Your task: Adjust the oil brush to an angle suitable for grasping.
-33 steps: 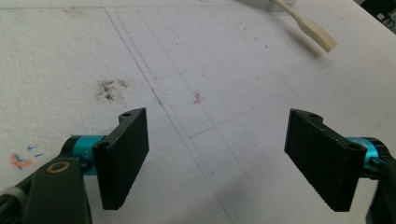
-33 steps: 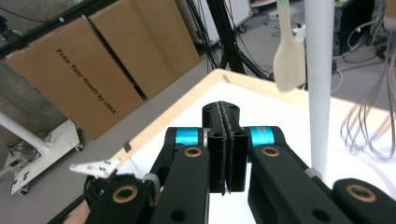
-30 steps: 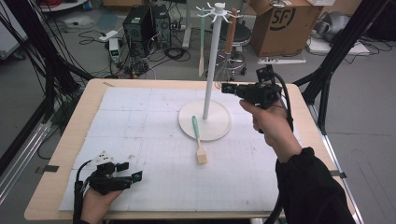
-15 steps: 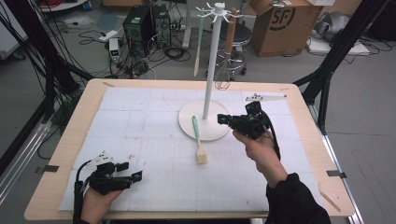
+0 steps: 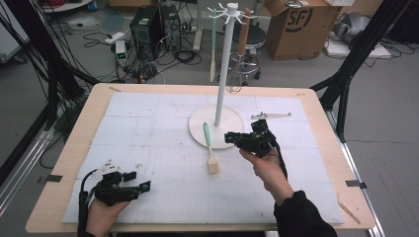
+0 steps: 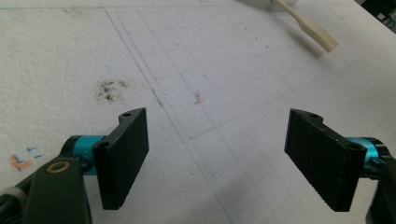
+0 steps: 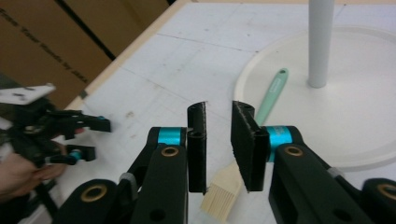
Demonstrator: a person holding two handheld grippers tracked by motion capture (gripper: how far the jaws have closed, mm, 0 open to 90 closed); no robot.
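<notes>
Your right gripper (image 5: 231, 138), jaws just parted slightly and empty, hangs beside the brush (image 5: 209, 148), which lies unlifted across the stand's base (image 5: 197, 129); your left gripper (image 5: 141, 182) rests wide open.

Brush (image 5: 209, 144): mint-green handle looks smooth matt plastic, head (image 7: 223, 192) pale bristles or wood, fine ribbed texture. Stand base (image 5: 235, 132) and pole (image 5: 223, 79): white, smooth, slight satin sheen, plastic or painted metal, can't tell. Table mat (image 6: 196, 56): white, matt, grainy foam-like board with printed grid, dirty smudges. Table edge (image 5: 69, 143): light wood, matt. Right gripper (image 7: 218, 140) pads (image 7: 246, 140): black, matt, ribbed rubber; teal anodised-looking metal collars. Left gripper (image 6: 226, 158) pads (image 6: 126, 154) same finish. Cardboard box (image 5: 296, 24), plain brown.
</notes>
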